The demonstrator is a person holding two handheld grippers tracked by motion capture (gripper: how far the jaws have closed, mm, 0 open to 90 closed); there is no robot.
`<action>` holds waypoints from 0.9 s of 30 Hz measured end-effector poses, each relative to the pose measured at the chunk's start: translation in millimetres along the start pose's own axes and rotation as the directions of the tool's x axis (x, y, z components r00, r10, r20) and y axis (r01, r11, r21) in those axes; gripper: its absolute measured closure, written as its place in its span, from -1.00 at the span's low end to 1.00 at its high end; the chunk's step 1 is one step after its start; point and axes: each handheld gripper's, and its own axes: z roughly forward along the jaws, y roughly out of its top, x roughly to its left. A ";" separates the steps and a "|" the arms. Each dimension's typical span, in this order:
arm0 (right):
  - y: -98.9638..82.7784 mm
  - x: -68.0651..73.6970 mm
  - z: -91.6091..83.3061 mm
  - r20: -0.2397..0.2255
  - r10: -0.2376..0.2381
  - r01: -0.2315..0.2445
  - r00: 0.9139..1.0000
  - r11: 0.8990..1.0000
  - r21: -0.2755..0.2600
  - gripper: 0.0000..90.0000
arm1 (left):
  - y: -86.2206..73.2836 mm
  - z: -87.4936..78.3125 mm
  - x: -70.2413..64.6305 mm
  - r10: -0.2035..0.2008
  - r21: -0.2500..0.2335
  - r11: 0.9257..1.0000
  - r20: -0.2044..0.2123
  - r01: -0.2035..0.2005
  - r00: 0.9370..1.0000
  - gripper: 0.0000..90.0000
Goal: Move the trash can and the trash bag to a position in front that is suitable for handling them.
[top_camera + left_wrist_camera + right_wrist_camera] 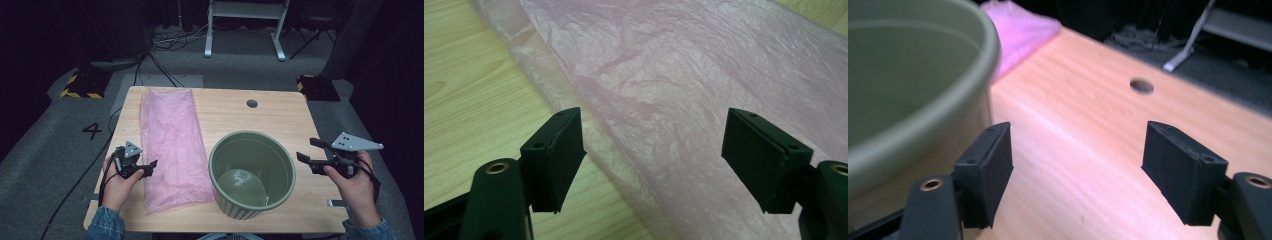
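A crinkled pink plastic bag (pixel 172 147) is laid flat lengthwise on the table's left half, just beside an upright, empty green bucket (pixel 251 172).

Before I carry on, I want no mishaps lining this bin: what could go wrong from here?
1. The left hand-held gripper stands open over the thin pink bag; pinching it flat against the table may snag or tear it.
2. The green bin sits near the front edge; a nudge from the right hand-held gripper could tip it off.
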 end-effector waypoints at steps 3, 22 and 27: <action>-26.7 -2.7 10.1 -0.006 0.028 -0.028 1.000 0.997 0.070 -0.40 | 1.6 3.6 5.9 -0.013 0.011 1.000 -0.010 0.013 1.000 -0.45; -116.3 -2.4 72.9 0.020 0.108 -0.109 0.994 0.965 0.240 -0.38 | 18.3 42.6 31.5 -0.157 0.061 0.985 -0.074 0.161 0.985 -0.40; -121.2 -3.3 78.3 0.035 0.098 -0.103 0.995 0.966 0.236 -0.39 | 20.5 56.8 24.6 -0.122 0.117 0.984 -0.114 0.136 0.986 -0.40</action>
